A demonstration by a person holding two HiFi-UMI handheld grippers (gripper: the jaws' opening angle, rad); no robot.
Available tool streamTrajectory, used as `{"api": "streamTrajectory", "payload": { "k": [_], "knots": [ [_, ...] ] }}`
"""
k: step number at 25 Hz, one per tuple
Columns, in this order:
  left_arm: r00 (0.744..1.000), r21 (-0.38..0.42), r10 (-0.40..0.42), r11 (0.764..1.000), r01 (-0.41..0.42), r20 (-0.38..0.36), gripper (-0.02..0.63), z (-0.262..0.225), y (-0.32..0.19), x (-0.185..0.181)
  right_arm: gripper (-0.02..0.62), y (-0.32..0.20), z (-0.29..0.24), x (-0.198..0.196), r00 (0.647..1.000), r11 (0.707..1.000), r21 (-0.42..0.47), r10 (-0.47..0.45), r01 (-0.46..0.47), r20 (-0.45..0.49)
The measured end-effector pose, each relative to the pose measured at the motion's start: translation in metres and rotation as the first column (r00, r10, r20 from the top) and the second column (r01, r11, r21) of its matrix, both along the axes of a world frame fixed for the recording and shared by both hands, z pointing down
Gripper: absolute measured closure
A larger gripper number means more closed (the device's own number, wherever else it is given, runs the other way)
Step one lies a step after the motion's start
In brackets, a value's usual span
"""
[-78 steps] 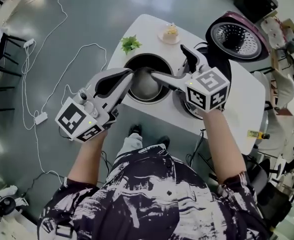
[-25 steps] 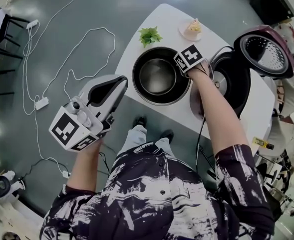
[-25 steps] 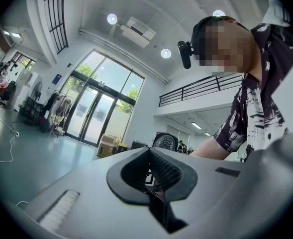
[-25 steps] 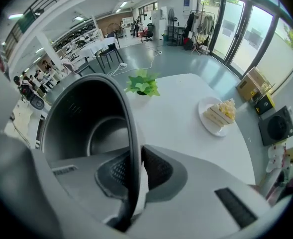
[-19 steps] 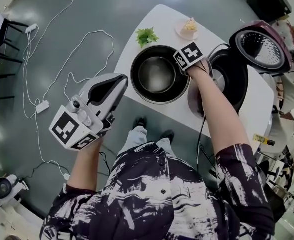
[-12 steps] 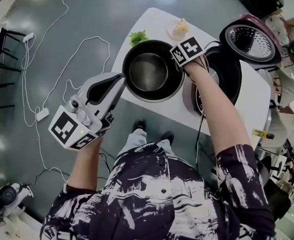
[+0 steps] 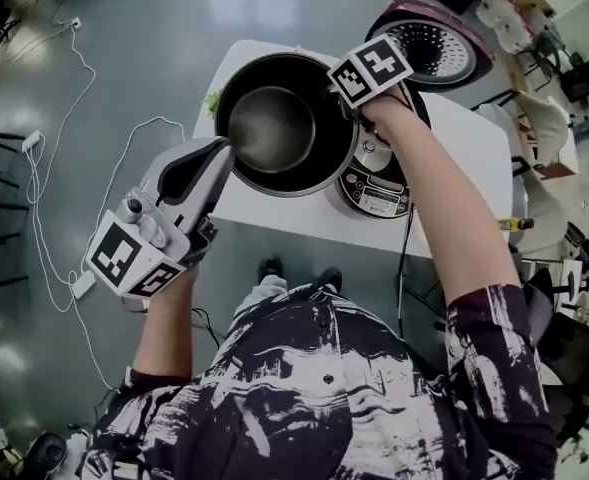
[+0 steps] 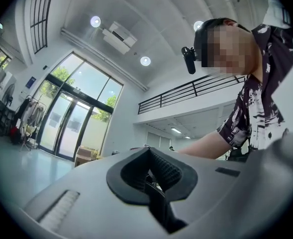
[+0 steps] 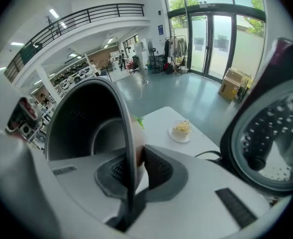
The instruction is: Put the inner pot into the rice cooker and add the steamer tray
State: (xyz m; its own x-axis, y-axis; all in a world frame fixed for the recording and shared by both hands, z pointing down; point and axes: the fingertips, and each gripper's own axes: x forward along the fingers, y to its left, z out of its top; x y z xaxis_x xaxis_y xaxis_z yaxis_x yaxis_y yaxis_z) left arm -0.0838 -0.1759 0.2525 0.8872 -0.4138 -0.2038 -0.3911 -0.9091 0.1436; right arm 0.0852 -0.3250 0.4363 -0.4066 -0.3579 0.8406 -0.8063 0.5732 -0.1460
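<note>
The dark metal inner pot hangs tilted in the air above the white table, left of the rice cooker. My right gripper is shut on the pot's right rim. In the right gripper view the thin rim stands pinched between the pads of my right gripper. The cooker's lid stands open, showing its perforated inner plate. My left gripper is off the table's left edge, close to the pot's left side, shut and holding nothing. Its jaws point into the room.
A small plate of food and a green sprig lie on the table's far part. The cooker's cord runs off the table's near edge. White cables trail over the floor at left. Chairs and clutter stand at right.
The right gripper has lifted the pot off the table, up towards the camera. The left gripper rose a little and stays beside the pot. Three seconds ago both grippers reached into the pot.
</note>
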Motion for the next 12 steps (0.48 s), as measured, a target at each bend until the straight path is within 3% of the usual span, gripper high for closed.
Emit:
{"api": "streamTrajectory", "payload": {
  "k": [6,12],
  "knots": [
    [0.993,0.038,0.118,0.992,-0.117,-0.012,0.601,-0.018,0.004,0.064,0.589,0.024,-0.037,0.094,0.992,0.992,0.035,0.124,-0.124,0.001],
    [0.98,0.049,0.198,0.979,-0.197,-0.006,0.601,-0.024,0.017,0.114,0.588,0.05,-0.044,0.172,0.964,0.964,0.035,0.263,-0.264,0.031]
  ]
}}
